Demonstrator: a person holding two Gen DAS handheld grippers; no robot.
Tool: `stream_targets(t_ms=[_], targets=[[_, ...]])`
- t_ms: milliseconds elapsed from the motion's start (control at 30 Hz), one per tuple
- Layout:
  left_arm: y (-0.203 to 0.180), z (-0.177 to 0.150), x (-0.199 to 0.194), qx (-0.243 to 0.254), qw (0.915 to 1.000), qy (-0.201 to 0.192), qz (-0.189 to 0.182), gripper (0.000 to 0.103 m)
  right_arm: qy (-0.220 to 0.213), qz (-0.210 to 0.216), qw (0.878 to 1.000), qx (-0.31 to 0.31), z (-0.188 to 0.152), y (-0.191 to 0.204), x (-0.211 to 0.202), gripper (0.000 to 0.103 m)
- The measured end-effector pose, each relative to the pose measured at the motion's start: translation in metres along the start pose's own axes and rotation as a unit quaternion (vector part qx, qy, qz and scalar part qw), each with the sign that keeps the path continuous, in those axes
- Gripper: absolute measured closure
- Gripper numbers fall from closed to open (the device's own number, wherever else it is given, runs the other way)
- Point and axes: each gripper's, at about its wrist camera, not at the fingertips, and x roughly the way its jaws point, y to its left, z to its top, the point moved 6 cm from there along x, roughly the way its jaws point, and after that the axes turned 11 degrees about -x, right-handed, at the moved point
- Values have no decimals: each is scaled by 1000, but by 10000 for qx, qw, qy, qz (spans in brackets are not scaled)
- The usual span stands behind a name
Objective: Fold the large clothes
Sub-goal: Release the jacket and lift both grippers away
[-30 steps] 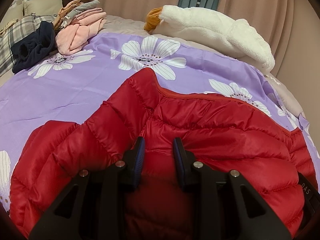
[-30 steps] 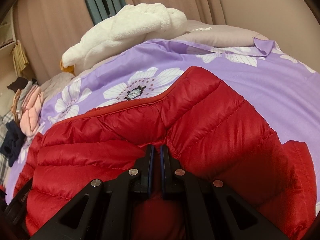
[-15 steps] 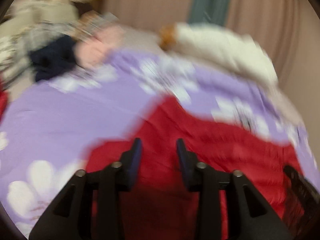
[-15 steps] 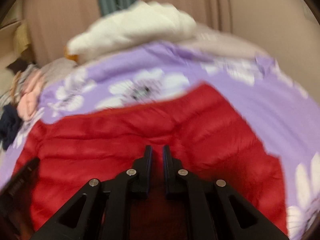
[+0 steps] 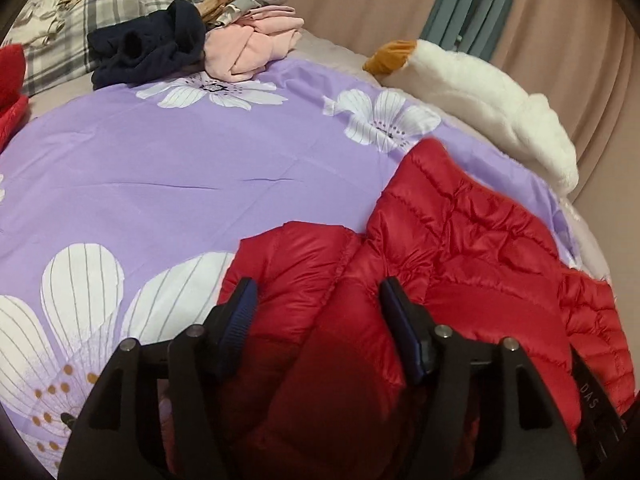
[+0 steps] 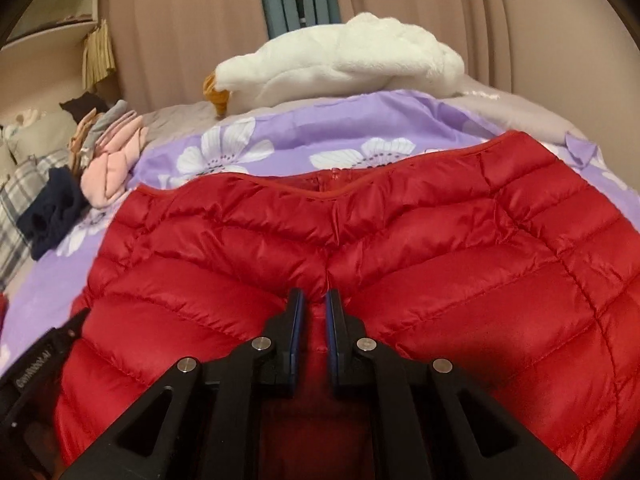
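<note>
A red quilted down jacket (image 5: 460, 248) lies on a purple flowered bedspread (image 5: 180, 168). In the left wrist view my left gripper (image 5: 318, 300) is wide open just over the jacket's folded left edge, holding nothing. In the right wrist view the jacket (image 6: 400, 240) fills the lower frame, its hem edge towards the far side. My right gripper (image 6: 312, 300) is nearly closed, pinching a ridge of the jacket's fabric between its fingers. The bedspread (image 6: 288, 136) shows beyond the jacket.
A white plush goose (image 5: 480, 92) lies at the bed's far edge, also in the right wrist view (image 6: 340, 64). A pile of pink, grey and navy clothes (image 5: 192, 44) and a plaid pillow (image 5: 60, 40) lie at the far left. Curtains hang behind.
The left gripper has opened wider and swung left, so more bedspread shows. The right gripper has moved over the jacket's middle, still pinching fabric. The jacket now looks folded narrower.
</note>
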Motion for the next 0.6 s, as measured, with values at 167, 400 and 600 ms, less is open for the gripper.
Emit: stream_targets(t_ms=[167,400,600], targets=[[-2,-1,0,36,10000,-11,90,35,-19,-150,9998,-95,-2,6,-5,96],[2,0,3,-125,9999,43,2,32,-40,-151,9998,-96,-1,6,-9,96],[1,-1,5,-102,9999,62,112,30,6,39,10000,77,4,-2,-21,97]])
